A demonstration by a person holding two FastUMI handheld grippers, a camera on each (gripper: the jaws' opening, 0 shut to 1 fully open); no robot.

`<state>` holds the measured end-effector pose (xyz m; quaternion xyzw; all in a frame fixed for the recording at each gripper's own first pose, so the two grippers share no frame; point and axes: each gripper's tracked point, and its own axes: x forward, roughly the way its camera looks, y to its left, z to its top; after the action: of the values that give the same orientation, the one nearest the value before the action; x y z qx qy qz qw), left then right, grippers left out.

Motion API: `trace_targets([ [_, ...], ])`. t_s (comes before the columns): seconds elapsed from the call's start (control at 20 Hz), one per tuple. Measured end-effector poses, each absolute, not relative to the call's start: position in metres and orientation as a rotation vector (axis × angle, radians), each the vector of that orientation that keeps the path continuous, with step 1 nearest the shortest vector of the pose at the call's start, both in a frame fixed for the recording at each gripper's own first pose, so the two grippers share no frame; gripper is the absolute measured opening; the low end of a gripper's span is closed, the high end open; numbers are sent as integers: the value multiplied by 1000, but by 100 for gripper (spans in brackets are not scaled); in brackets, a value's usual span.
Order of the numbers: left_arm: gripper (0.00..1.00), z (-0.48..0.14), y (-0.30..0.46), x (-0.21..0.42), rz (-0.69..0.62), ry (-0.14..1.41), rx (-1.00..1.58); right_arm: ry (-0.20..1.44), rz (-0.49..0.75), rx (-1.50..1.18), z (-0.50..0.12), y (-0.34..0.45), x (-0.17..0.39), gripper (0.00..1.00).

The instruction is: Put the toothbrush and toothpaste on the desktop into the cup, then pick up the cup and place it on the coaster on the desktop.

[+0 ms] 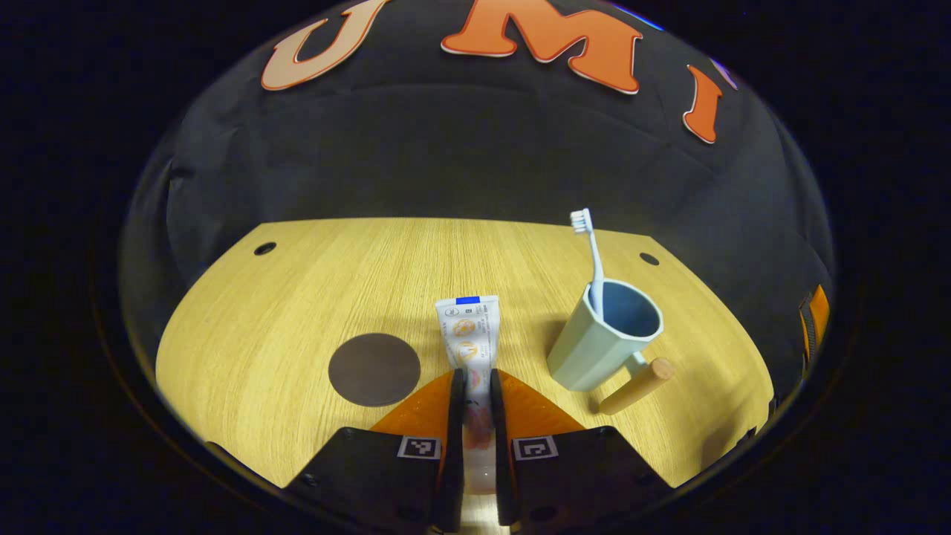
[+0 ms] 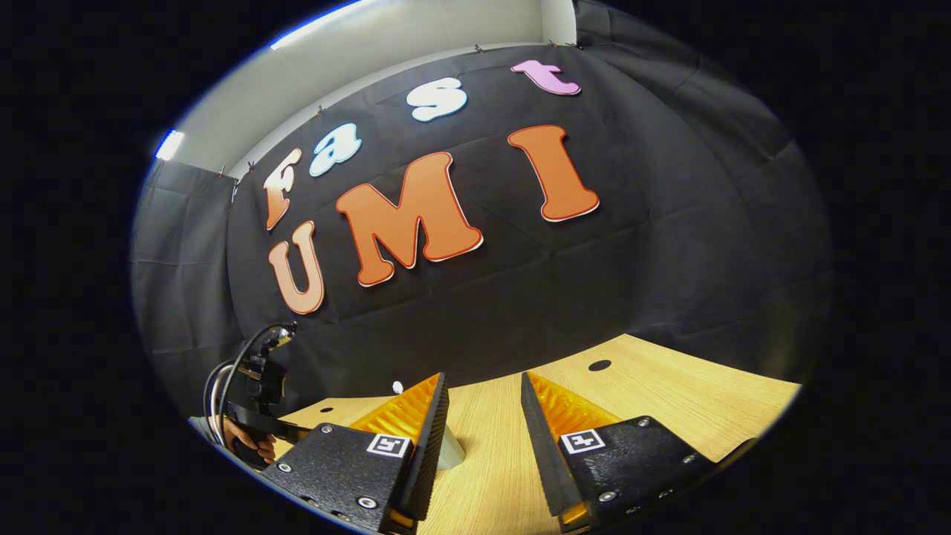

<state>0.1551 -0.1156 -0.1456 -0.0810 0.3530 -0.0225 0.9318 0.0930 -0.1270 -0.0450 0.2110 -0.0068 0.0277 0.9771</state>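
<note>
Left gripper (image 1: 475, 386) is narrowed onto the near end of the toothpaste tube (image 1: 469, 334), which lies flat on the desktop (image 1: 260, 312); the right gripper (image 2: 483, 416) stands wide and empty. From the tube, the cup (image 1: 605, 338) with the toothbrush (image 1: 591, 253) upright inside sits at 3 o'clock, the round coaster (image 1: 374, 369) at 8 o'clock. Risks, judged: the end-on pinch lets the soft tube droop or slip on lifting, and a swinging tip could catch the rim or brush and tip the cup.

Toothbrush (image 1: 592, 256) upright in cup (image 1: 603, 338); toothpaste (image 1: 469, 334) flat beside coaster (image 1: 374, 369).
</note>
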Motion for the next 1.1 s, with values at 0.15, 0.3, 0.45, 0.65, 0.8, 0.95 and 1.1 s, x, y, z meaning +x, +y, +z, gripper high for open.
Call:
trace_targets([
  [0.15,21,-112,-125,161,-74,623,-149,-16,46,421,-44,-130,88,59],
  [0.3,21,-78,-142,171,-121,504,-144,-12,38,421,-45,-134,81,59],
  [0.45,21,-48,-157,184,-155,383,-147,-6,30,421,-49,-138,77,59],
  [0.65,21,-16,-181,198,-206,249,-180,4,22,415,-55,-143,73,59],
  [0.8,21,-5,-206,215,-272,180,-214,10,12,417,-60,-149,73,59],
  [0.95,21,-9,-225,228,-334,147,-227,18,8,425,-67,-151,75,59],
  [1.1,21,-13,-238,237,-366,117,-242,36,-1,418,-76,-154,77,59],
])
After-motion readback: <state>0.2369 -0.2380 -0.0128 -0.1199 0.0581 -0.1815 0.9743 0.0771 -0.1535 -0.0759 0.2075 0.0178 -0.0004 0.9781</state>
